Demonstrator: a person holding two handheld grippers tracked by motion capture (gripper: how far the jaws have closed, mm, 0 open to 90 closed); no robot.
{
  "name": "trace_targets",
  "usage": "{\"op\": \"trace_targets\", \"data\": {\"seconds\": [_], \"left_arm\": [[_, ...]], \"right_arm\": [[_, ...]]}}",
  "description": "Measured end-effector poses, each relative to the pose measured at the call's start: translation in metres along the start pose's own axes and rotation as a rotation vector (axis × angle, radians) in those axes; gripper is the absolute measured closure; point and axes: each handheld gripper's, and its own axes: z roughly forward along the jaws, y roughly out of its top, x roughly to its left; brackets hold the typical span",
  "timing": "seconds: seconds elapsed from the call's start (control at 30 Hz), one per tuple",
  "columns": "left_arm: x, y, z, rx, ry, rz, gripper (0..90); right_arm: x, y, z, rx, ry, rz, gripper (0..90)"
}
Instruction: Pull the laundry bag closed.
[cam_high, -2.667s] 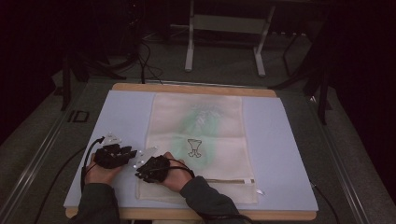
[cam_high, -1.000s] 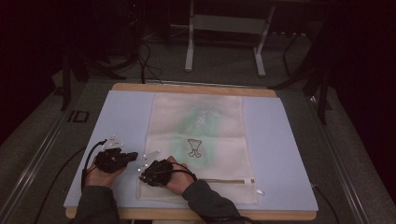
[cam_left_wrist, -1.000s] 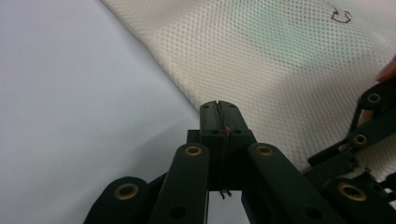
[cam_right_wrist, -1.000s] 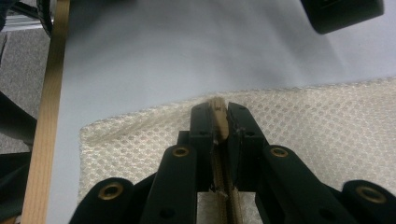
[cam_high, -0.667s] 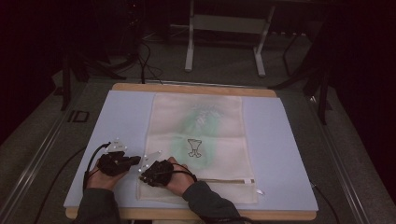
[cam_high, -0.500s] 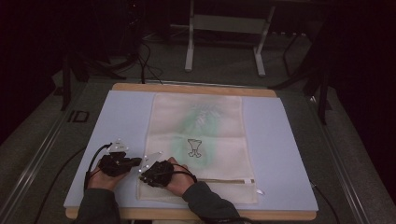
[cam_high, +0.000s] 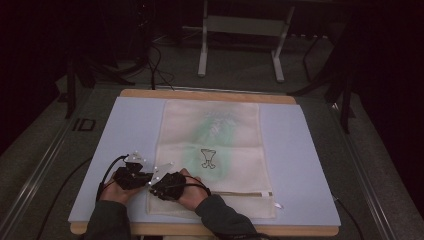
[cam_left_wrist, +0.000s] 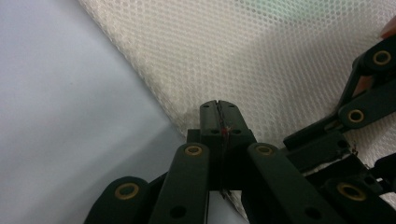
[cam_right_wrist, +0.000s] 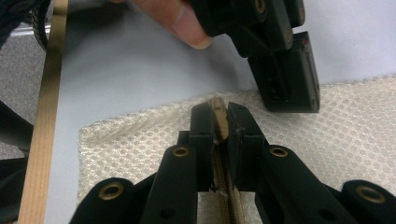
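A cream mesh bag (cam_high: 215, 150) lies flat on the pale blue mat (cam_high: 135, 125), with something green showing faintly through it. Both grippers meet at its near left corner. My right gripper (cam_right_wrist: 219, 109) (cam_high: 153, 188) is shut on the end of the tan zipper (cam_right_wrist: 219, 121) that runs along the bag's near edge (cam_high: 245, 193). My left gripper (cam_left_wrist: 218, 103) (cam_high: 149, 179) is shut, its tips on the bag's left edge (cam_left_wrist: 154, 93); I cannot tell whether mesh is pinched. In the right gripper view the left gripper's jaws (cam_right_wrist: 287, 79) stand just beyond mine.
The mat covers a wooden table (cam_high: 210, 95) whose near edge (cam_right_wrist: 44, 116) runs close beside my right gripper. A small black figure (cam_high: 207, 157) is printed on the bag. The zipper pull (cam_high: 277, 205) lies at the near right. Beyond the table stand a metal frame (cam_high: 240, 35) and floor cables.
Both hands have slid a little toward the near edge of the table, the left one closing in on the right. In the last half second hardly anything has moved.
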Motion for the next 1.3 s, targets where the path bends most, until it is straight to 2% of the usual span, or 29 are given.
{"op": "trace_targets", "data": {"seconds": [0.33,0.43,0.53,1.07,1.3], "left_arm": [[-0.003,-0.001,-0.002,0.025,0.013,-0.013,89.9],[-0.003,-0.001,-0.002,0.032,0.016,-0.025,90.0],[-0.004,0.0,-0.002,0.041,0.018,-0.02,90.0],[-0.002,0.0,-0.002,0.046,0.011,-0.019,90.0],[-0.001,0.0,-0.002,0.045,0.002,-0.015,90.0]], "right_arm": [[0.003,0.0,0.0,0.003,-0.02,-0.013,82.1],[0.003,-0.001,-0.001,-0.004,-0.02,-0.006,82.2],[0.001,-0.004,-0.002,-0.015,-0.007,0.01,82.3],[-0.006,-0.006,-0.01,0.034,0.021,0.004,82.4],[-0.002,-0.003,-0.012,0.06,0.005,-0.01,82.3]]}}
